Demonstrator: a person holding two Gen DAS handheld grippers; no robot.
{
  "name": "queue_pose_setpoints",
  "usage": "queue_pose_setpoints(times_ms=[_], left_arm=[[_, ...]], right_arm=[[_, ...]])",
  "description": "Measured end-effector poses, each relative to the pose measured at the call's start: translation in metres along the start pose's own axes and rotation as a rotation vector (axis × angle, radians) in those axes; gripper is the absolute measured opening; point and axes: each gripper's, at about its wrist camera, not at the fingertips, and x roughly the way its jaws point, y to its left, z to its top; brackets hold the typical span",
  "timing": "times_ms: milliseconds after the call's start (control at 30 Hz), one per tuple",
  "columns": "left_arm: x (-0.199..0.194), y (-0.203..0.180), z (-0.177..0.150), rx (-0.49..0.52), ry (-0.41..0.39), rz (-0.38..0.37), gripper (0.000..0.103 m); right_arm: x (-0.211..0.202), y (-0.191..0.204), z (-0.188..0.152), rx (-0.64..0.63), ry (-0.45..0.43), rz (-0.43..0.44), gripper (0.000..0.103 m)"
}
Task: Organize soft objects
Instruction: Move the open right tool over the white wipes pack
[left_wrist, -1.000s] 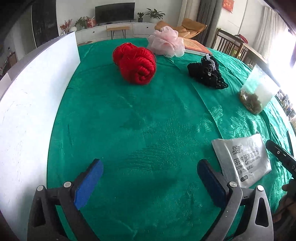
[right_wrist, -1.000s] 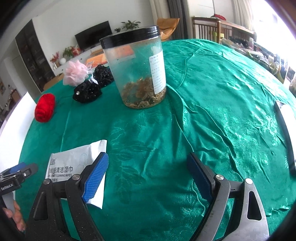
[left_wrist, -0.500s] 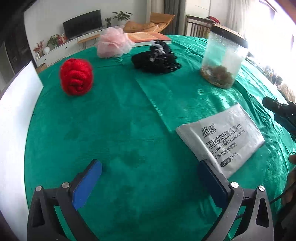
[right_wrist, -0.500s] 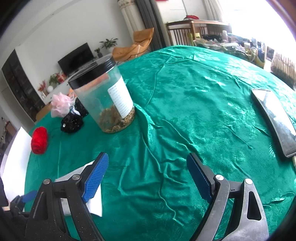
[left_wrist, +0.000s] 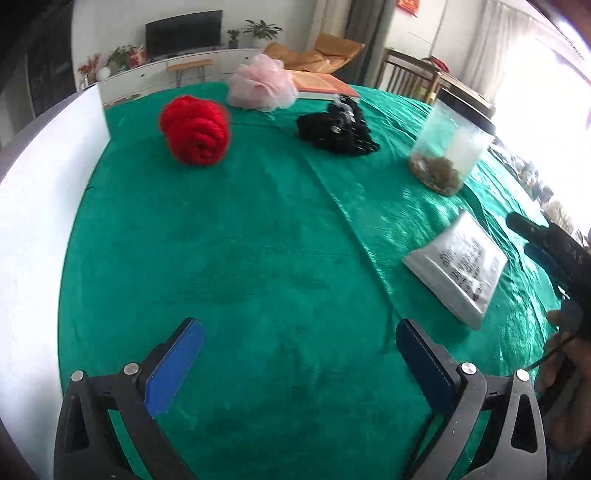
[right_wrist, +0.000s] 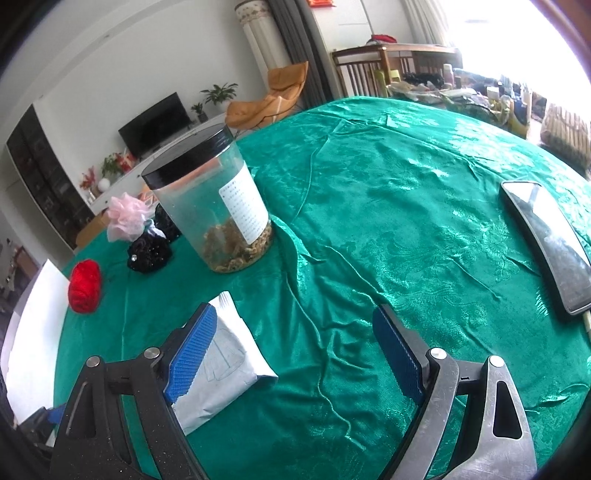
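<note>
The green-clothed bench (left_wrist: 258, 258) is viewed from farther left than before; beyond both released, empty grippers (left_wrist: 299, 354) (right_wrist: 295, 354), the red yarn (left_wrist: 194, 129) is centred again.

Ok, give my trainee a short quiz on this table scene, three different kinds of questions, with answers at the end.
1. True or false: the left hand-held gripper grips the red yarn ball.
2. What lies nearest the right hand-held gripper? A wipes pack, B jar, C pink pouf.
3. Fill in: the jar's lid is ___.

Key: 1 false, its jaws are open over bare green tablecloth. 2 A. 3 black.
</note>
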Motion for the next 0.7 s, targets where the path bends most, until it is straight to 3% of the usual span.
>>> queue_pose_setpoints(times_ms=[133,400,700], left_arm=[[0.0,0.029,-0.004,-0.071,-0.011,0.023,0.103],[0.004,0.023,-0.008,-0.014,-0.042,0.065,0.103],[0.002,0.027,-0.007,-0.039,-0.067,0.041,0.103]], right_arm=[[-0.001,0.009,-0.002,-0.047,0.001,0.022,0.088],[0.007,0.029,-0.02,-0.077,0.144,0.205,0.088],[0.009,0.024,-0.023,-0.04,0.166,0.205,0.088]])
